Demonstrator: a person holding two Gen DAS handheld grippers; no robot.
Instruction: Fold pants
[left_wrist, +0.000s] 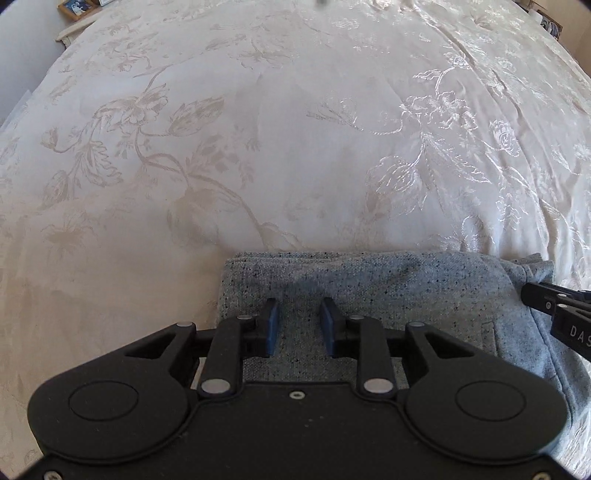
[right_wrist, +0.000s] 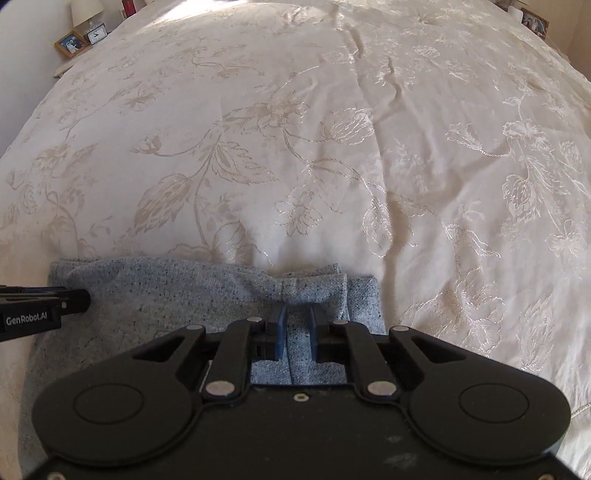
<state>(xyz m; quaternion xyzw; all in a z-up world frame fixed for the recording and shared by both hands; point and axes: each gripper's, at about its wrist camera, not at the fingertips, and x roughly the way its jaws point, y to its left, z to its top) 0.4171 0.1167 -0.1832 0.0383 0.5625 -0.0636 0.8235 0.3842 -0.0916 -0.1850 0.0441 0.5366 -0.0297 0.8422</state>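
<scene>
While folded grey pants (left_wrist: 388, 291) lie on the bedspread (left_wrist: 258, 147), nothing contains them.

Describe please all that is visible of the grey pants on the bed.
The pants are light grey-blue knit fabric with dark flecks, folded into a flat, layered bundle near the front edge of the cream floral bedspread. Layered edges stack at their right end. The left gripper stands open over them; the right gripper has narrow jaws around a small raised fold.
</scene>
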